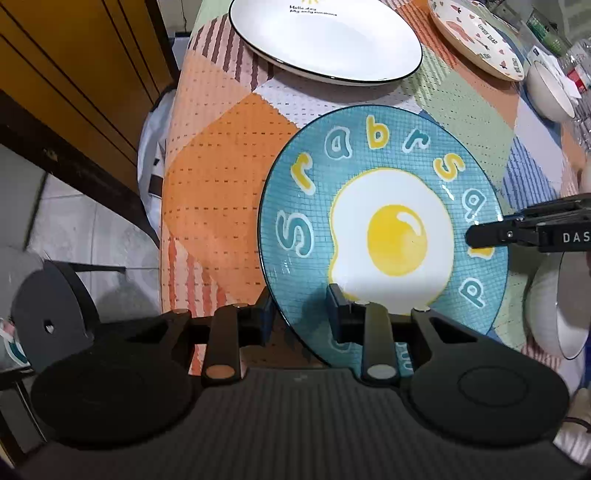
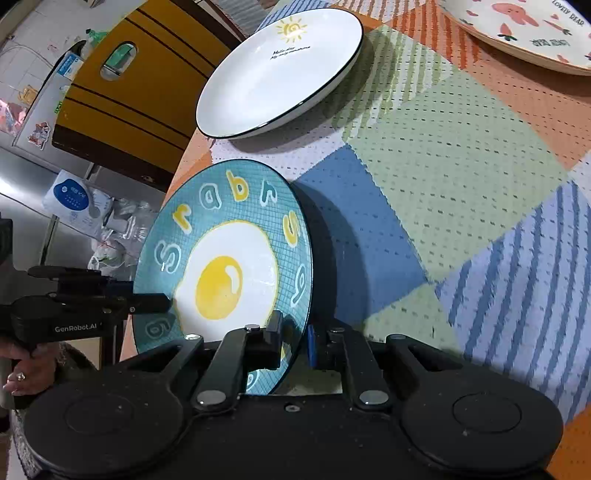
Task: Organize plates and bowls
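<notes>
A blue plate with a fried-egg picture and letters [image 1: 388,229] is held tilted above the table; it also shows in the right wrist view [image 2: 229,266]. My left gripper [image 1: 301,317] is shut on its near rim. My right gripper [image 2: 295,341] is shut on the opposite rim. Each gripper shows in the other's view, the right one [image 1: 480,236] at the right and the left one [image 2: 155,302] at the left. A white plate with a sun drawing [image 1: 325,37] [image 2: 277,74] lies behind it. A cream plate with pink prints [image 1: 480,37] [image 2: 524,33] lies at the far right.
The table wears a patchwork cloth [image 1: 221,177] [image 2: 443,184]. White bowls [image 1: 550,96] stand at the right edge, another [image 1: 554,306] lower down. A yellow cabinet [image 1: 74,74] stands left of the table, with floor below it. Bags [image 2: 96,218] lie near a fridge.
</notes>
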